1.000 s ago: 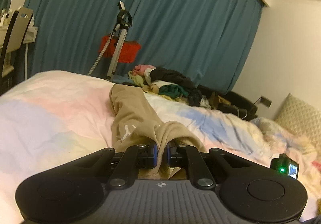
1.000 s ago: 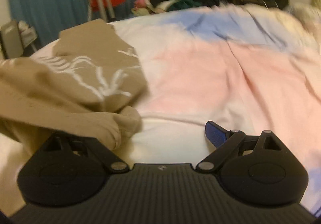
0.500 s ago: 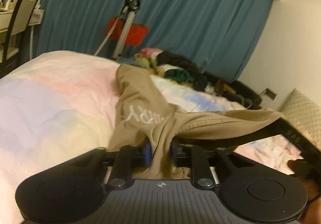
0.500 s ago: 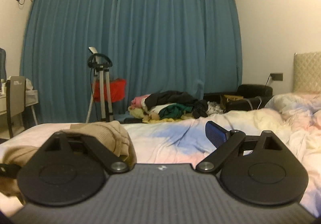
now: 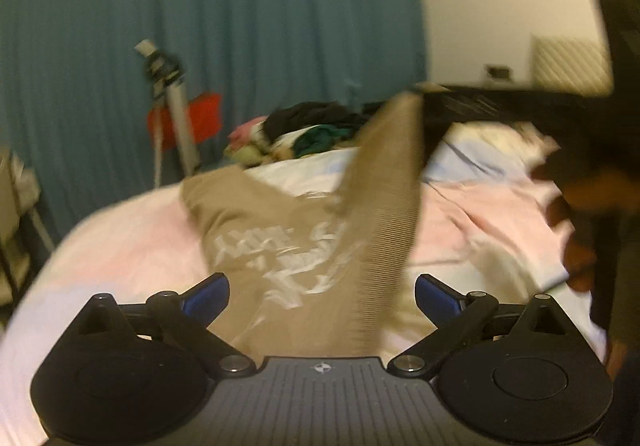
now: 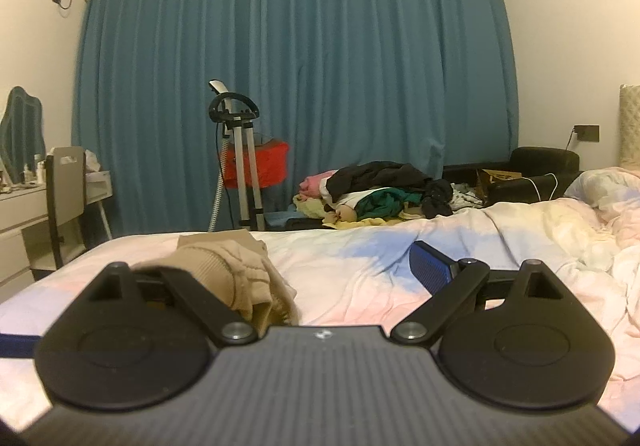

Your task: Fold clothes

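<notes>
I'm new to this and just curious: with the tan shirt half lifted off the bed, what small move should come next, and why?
Probably swing the right gripper across and lower its cloth onto the shirt's flat part. One strip of the shirt rises from the bed to that gripper, draped over one side of it, while the left gripper stands open, holding nothing.

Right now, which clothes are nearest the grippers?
The tan top with white print, at the left gripper; the pink, black and green clothes lie piled back by the curtain.

Teal curtain [image 6: 296, 78], red basket [image 6: 256, 164], white desk [image 6: 24, 202].
</notes>
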Motion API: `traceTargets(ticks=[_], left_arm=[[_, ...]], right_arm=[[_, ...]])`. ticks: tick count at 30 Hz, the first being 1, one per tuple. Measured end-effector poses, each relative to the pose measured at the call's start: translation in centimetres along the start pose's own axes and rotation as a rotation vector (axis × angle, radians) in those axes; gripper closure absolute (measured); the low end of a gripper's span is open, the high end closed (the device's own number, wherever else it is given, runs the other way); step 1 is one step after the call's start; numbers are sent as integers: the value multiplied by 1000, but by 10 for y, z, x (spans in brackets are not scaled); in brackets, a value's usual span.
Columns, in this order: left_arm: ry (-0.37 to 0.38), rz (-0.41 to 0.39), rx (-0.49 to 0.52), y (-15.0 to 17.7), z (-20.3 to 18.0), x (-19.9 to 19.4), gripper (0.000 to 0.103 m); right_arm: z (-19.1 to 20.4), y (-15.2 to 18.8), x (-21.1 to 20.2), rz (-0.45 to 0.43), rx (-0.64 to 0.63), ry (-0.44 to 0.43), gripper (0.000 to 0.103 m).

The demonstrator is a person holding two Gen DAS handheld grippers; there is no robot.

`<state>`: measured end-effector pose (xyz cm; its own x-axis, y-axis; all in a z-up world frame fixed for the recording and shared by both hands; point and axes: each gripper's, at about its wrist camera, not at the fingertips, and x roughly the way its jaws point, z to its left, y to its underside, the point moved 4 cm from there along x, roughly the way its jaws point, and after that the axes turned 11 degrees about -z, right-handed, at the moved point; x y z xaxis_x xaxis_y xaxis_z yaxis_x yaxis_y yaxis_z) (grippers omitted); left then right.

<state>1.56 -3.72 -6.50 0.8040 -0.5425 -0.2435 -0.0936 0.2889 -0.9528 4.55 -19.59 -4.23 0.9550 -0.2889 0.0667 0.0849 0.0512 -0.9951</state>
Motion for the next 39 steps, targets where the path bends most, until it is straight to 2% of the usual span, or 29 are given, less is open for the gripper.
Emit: traceTargets(ticks=[2, 11, 17, 20, 23, 27, 29, 31, 33, 36, 39], left_arm=[[-1, -14, 44, 2, -12, 7, 3], [-223, -126, -4, 2, -3, 25, 3], [-344, -138, -147, -3, 30, 12, 2], [-369, -151, -154, -9, 39, 2, 2], [-361, -91, -173, -6, 49, -3, 0], [-374, 94, -162, 12, 49, 4, 0], [-350, 171, -191, 22, 52, 6, 1], [-335, 194, -211, 26, 53, 4, 2], [-344, 156, -217, 27, 58, -7, 2], [-372, 19, -275, 14, 73, -28, 2], [-418, -123, -381, 0, 88, -59, 2]], right_arm=[[0, -1, -1, 3, 8, -3, 10], [-11, 1, 0, 32, 54, 32, 10], [-14, 6, 2, 70, 60, 35, 10], [-12, 8, 2, 90, 48, 17, 10], [-12, 10, 2, 111, 51, 4, 10], [-13, 5, -2, 81, 57, 16, 10], [-14, 1, -4, 56, 63, 28, 10], [-18, -1, -7, 35, 67, 50, 10], [-24, -4, -9, 18, 73, 77, 10], [-35, -3, -8, 28, 93, 122, 10], [-40, 4, -1, 85, 86, 136, 10]])
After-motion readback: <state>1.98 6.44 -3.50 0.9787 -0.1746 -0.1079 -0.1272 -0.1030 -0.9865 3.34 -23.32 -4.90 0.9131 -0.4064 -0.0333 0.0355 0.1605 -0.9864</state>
